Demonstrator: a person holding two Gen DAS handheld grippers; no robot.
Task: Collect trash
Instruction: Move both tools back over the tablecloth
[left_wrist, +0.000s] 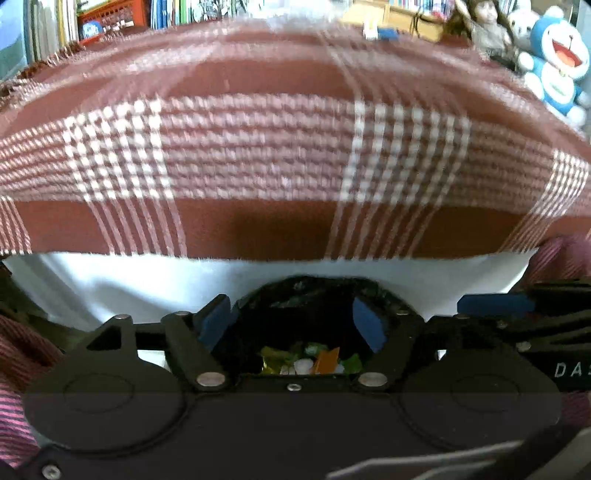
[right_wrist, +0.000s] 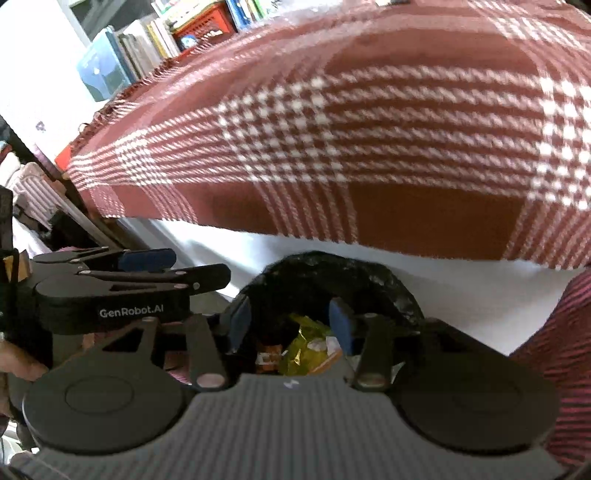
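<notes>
Blurred books beyond the tablecloth

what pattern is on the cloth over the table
Reddish-brown and white plaid tablecloth, clearest in the left wrist view.

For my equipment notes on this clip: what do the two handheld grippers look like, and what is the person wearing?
Both are black plastic tools. The left gripper and right gripper each have blue finger pads, hinged black linkages with silver rivets and two round discs on the body. White "GenRobot.AI" lettering marks the left one's side. The person's sleeve is dark with pink-red stripes. No cables show.
</notes>
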